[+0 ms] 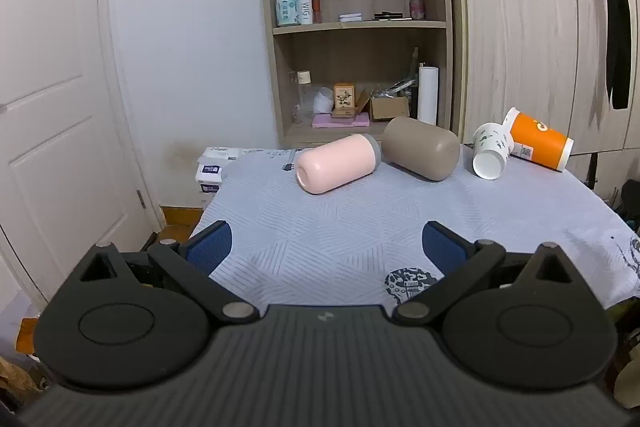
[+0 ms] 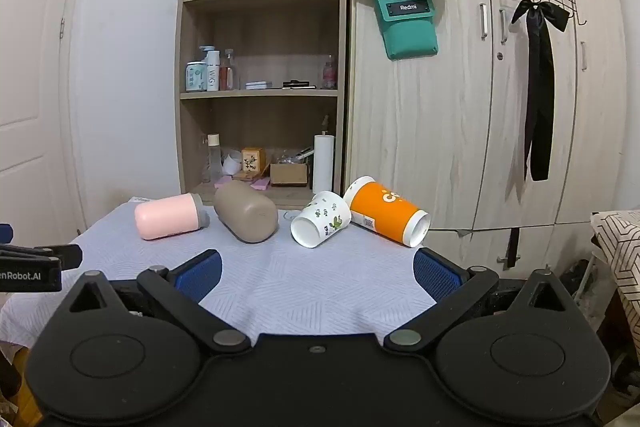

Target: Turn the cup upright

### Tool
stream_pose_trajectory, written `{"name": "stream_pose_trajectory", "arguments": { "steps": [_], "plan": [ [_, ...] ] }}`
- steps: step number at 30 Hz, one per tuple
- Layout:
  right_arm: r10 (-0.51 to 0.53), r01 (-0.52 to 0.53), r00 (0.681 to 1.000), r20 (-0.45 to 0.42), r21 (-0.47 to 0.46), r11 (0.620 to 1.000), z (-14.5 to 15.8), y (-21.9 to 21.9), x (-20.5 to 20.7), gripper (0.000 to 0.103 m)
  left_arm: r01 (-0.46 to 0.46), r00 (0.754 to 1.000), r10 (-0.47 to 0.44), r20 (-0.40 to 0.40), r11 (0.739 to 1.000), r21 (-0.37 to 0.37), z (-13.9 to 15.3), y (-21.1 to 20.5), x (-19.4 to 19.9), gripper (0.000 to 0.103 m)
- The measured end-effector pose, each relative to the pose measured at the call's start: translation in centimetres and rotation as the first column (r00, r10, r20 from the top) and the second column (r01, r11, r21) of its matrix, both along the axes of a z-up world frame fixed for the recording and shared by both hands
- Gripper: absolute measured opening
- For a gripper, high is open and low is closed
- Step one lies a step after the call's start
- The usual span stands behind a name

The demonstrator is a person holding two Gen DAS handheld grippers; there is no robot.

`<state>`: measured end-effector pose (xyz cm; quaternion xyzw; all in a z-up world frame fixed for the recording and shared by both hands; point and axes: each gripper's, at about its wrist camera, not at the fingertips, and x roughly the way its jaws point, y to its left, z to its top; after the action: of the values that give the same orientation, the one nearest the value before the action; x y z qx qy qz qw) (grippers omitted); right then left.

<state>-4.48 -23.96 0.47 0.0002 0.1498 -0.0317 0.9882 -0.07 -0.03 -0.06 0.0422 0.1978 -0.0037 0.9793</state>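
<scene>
**Cups on their sides; both grippers unloaded, short of the row**

Cups lie tipped over in a row across the far part of the table (image 1: 360,235), ahead of both tools. None stands upright, so the task appears not yet started.

**Objects, as seen from the left gripper**
- Pink cup (image 1: 338,163): straight ahead, on its side, closed end toward the tool and slightly left.
- Taupe cup (image 1: 422,153): just right of the pink one and touching or nearly touching it, also on its side.
- White paper cup (image 1: 491,155): further right, lying with its open mouth toward the tool.
- Orange paper cup (image 1: 538,143): furthest right, behind the white cup, leaning against or touching it; contact cannot be confirmed.

**Tool state**
- Left gripper (image 1: 328,247): jaws spread wide, nothing between the blue pads (image 1: 210,247). It sits well short of the row, over the near cloth.
- Right gripper (image 2: 318,273): jaws likewise spread wide and empty. The white paper cup (image 2: 320,221) and orange paper cup (image 2: 386,213) lie ahead of it, slightly right of centre; the pink cup (image 2: 170,217) and taupe cup (image 2: 246,211) lie ahead to its left.

**Assessment**
The wide opening probably suits the cup bodies, which are broad when taken across their diameter. Each tool faces the pair nearest it, which suggests a split of work. Paper cups are likely light and may roll or crush under a firm squeeze.
</scene>
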Motion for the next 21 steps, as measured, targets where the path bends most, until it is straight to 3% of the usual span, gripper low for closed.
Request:
{"name": "stream_pose_trajectory", "arguments": {
  "steps": [21],
  "plan": [
    [-0.003, 0.003, 1.0, -0.015, -0.005, 1.0, -0.04, -0.14, -0.06, 0.103, 0.007, 1.0, -0.007, -0.014, 1.0, -0.011, 0.18, 0.49, -0.2, 0.103]
  ]
}}
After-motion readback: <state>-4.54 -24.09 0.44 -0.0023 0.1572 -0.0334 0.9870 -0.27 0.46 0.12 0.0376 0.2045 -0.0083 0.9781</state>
